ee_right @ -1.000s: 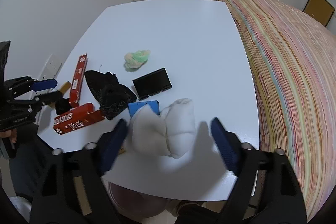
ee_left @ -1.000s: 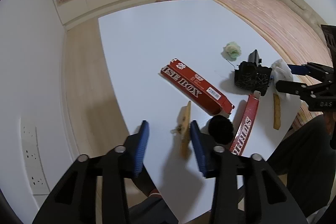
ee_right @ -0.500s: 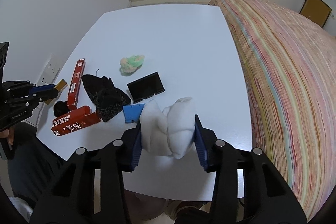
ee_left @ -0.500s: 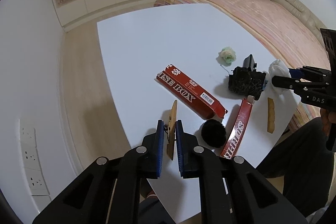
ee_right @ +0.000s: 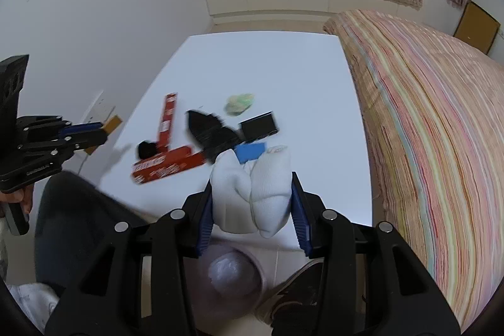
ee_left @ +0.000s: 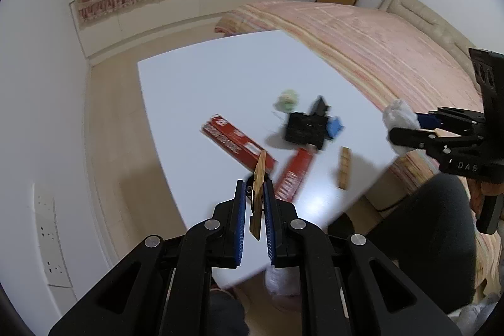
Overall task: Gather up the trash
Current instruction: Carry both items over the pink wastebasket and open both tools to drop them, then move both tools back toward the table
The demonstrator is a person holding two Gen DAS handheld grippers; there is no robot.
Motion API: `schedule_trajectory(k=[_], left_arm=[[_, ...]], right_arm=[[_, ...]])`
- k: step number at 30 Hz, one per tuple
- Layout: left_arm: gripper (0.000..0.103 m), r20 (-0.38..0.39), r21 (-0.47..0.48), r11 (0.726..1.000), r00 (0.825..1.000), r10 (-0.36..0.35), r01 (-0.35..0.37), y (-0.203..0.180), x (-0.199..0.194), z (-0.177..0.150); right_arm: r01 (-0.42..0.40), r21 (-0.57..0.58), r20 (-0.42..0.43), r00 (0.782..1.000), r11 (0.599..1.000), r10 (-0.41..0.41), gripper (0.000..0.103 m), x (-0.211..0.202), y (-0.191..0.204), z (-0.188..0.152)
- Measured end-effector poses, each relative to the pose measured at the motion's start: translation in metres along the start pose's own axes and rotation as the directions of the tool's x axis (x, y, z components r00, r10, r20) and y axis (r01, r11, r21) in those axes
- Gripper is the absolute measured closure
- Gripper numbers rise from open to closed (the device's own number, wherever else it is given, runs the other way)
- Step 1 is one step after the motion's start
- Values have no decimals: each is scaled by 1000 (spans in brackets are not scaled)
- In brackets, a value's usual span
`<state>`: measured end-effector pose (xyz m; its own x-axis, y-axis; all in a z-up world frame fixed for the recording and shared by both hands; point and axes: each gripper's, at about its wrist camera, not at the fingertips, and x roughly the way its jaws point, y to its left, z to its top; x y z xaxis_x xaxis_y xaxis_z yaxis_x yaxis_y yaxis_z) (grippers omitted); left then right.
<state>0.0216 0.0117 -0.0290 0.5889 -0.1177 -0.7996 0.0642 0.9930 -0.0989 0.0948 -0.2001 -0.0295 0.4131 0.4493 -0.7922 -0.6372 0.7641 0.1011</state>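
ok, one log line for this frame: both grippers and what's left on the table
left gripper: shut on wooden stick | right gripper: shut on white wad | table: red boxes, black items, green wad remain

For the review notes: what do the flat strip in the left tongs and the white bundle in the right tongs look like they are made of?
Strip in the left tongs: probably wood or bamboo, matte tan, thin and rigid with a straight edge. Bundle in the right tongs: soft white fabric, possibly a knitted sock or cloth; it bulges and creases between the pads.

White table (ee_left: 201,84) — red boxes (ee_left: 234,142).
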Motion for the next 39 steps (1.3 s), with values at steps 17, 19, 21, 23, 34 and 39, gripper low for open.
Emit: schedule_trajectory(k=[17,19,21,23,34,39], left_arm=[[91,-5,58,994,996,-92,92,-63,-27,-60],[91,-9,63,993,995,-102,102,-68,-28,-67],[91,-13,67,992,994,-109,109,-73,-28,-72],[91,-16,69,991,993,-114,115,-77,-28,-76],[80,-30,76,987,990,-138,140,-85,-30,-82],[14,13,47,993,994,-109,109,-77,-36,-80]], right_arm=[[-84,-48,2,996,995,84,60,-47,47,-72],[-89,-52,-1,996,995,89,60,-49,49,-79],[-92,-52,-2,996,994,92,60,-49,51,-85],[-94,-51,-3,996,994,94,60,-50,53,-89],[-130,-58,-14,992,990,129,38,-54,58,-100],[-99,-46,-16,995,994,99,8,-53,54,-101]])
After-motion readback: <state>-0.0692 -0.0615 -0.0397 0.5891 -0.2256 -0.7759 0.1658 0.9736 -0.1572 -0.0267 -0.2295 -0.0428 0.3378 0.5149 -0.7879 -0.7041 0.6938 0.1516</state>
